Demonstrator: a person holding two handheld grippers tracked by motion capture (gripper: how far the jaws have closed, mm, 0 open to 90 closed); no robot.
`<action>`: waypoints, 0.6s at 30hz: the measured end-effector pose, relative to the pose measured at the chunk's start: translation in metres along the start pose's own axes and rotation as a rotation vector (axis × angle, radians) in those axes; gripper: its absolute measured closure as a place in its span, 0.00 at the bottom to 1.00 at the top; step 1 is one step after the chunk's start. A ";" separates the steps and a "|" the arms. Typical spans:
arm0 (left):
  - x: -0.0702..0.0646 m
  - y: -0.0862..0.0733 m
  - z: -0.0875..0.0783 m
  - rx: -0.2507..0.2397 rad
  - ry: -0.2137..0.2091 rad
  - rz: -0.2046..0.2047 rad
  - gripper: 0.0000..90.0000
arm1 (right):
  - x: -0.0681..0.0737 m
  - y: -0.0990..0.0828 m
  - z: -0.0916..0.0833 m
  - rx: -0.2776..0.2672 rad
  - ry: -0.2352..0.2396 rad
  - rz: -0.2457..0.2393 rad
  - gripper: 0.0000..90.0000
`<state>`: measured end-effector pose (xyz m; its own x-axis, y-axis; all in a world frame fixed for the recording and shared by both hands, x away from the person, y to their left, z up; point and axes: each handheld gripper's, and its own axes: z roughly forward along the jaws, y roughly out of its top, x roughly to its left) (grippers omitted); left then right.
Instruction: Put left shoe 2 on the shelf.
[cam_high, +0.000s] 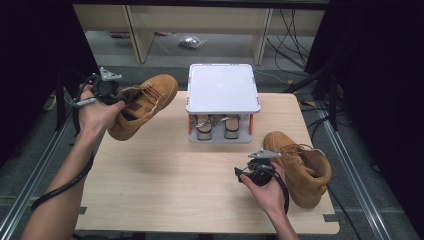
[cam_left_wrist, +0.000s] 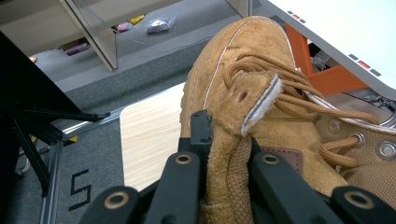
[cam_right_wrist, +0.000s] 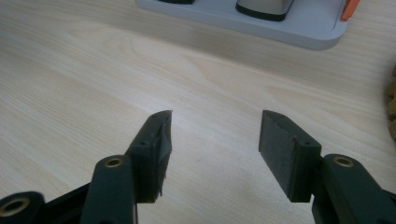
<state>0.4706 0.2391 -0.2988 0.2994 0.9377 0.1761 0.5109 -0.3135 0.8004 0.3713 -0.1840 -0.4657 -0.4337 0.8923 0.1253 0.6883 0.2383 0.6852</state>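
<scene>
A tan suede lace-up boot (cam_high: 142, 105) is held up in the upper left of the high view, off the bench (cam_high: 165, 185), its toe pointed toward the upper right and its sole turned down and to the left. The left gripper (cam_high: 116, 100) is seen clamped on it at the collar; in the left gripper view the left gripper (cam_left_wrist: 228, 154) is closed nearly all the way, with the boot's (cam_left_wrist: 233, 60) tongue and a strand of lace pinched between the two black jaws. The boot's toe is seen rising toward the top centre of that frame, the brown laces crossing to the right, metal eyelets lower right.

A second tan boot (cam_high: 300, 167) is seen lying on the bench at the right of the high view, toe toward the upper left, opening toward the lower right. The right gripper (cam_high: 242, 175) is held just beside it, to its left, low over the wood. In the right gripper view the right gripper (cam_right_wrist: 212, 140) is shown with its jaws parted wide and nothing between them, bare bench grain below.

At the top centre of the high view a white two-tier shoe rack (cam_high: 222, 90) with orange posts is set on the bench, a pair of shoes (cam_high: 217, 127) tucked under its top panel. Its grey base (cam_right_wrist: 261, 28) is caught along the top edge of the right gripper view
</scene>
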 end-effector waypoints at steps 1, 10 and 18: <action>-0.001 0.000 0.001 -0.009 -0.001 -0.011 0.93 | 0.000 0.000 0.001 -0.003 0.005 -0.001 0.50; -0.002 0.010 0.000 -0.010 -0.002 0.007 0.93 | 0.003 0.000 0.000 0.006 0.003 0.011 0.50; -0.003 0.017 0.001 -0.019 -0.001 0.004 0.93 | 0.001 -0.001 0.001 0.003 0.005 -0.010 0.50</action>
<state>0.4793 0.2313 -0.2864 0.3027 0.9361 0.1789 0.4939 -0.3146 0.8106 0.3713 -0.1832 -0.4669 -0.4431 0.8881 0.1220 0.6856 0.2480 0.6844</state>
